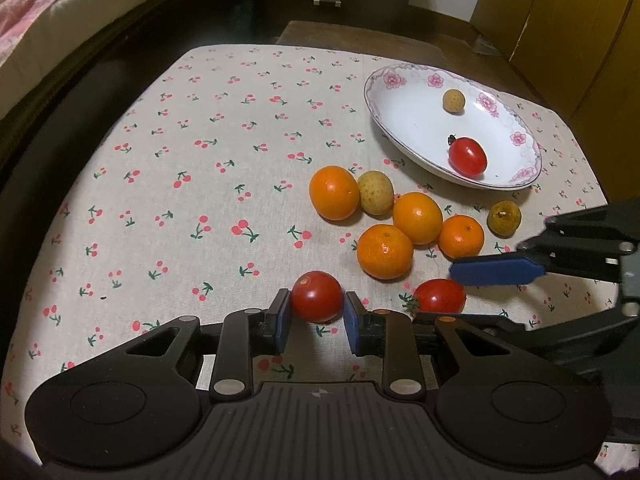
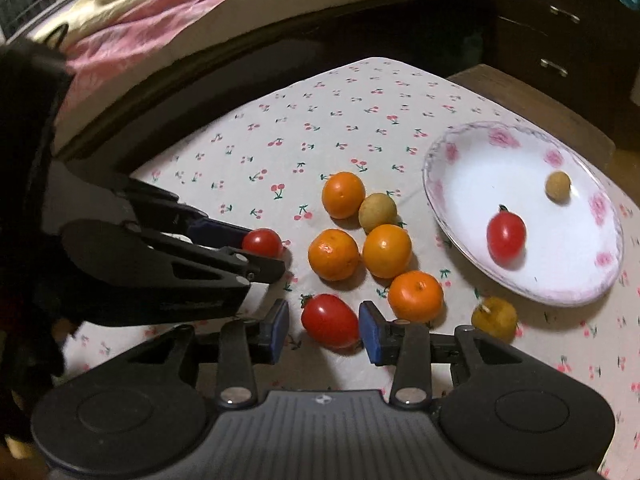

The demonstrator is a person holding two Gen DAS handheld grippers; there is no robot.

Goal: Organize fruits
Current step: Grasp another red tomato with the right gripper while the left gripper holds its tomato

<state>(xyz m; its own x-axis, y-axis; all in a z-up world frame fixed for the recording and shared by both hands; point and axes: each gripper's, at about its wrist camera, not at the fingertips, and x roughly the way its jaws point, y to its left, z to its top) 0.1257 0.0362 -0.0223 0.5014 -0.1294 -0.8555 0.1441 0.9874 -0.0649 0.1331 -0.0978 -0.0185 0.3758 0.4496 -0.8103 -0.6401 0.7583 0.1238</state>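
Note:
My left gripper (image 1: 316, 312) has its pads on both sides of a round red tomato (image 1: 317, 297) that rests on the cherry-print cloth; it also shows in the right wrist view (image 2: 262, 242). My right gripper (image 2: 324, 326) is open around an oval red tomato (image 2: 330, 321), with gaps on both sides; the same tomato shows in the left wrist view (image 1: 439, 295). Several oranges (image 1: 385, 251) and two yellowish longans (image 1: 375, 193) lie in a cluster. A flowered white plate (image 1: 416, 120) holds a red tomato (image 1: 467, 157) and a small longan (image 1: 453, 100).
The cloth-covered table (image 1: 160, 200) ends at a dark bed frame (image 1: 60, 92) on the left. A wooden stool (image 1: 360, 36) and a dresser (image 2: 560, 20) stand beyond the far edge. Another longan (image 2: 495, 318) lies by the plate's near rim.

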